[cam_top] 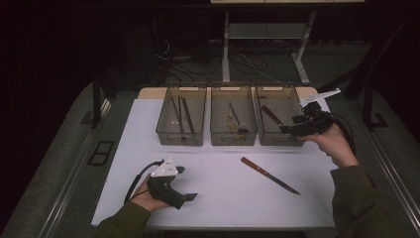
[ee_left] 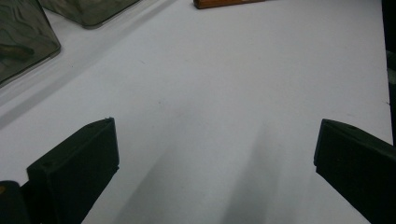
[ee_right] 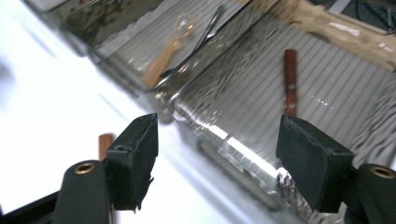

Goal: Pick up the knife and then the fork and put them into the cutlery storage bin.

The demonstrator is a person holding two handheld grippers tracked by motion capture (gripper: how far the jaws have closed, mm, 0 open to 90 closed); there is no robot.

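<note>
Now the right tool (cam_top: 288,130) hangs over the right-hand bin (cam_top: 297,94) at two o'clock, jaws wide and empty, a wooden-handled knife (ee_right: 290,81) lying inside. Left tool (cam_top: 190,183) rests at seven o'clock, wide open, holding nothing; another knife (cam_top: 269,175) lies on the desk (cam_top: 218,198).

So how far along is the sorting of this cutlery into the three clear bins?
Mostly done, it looks: each of the three bins already holds utensils, and a wooden-handled knife lies in the right-hand one. The right gripper hovers open and empty beside that bin. One knife is left on the table. The left gripper rests open.
</note>
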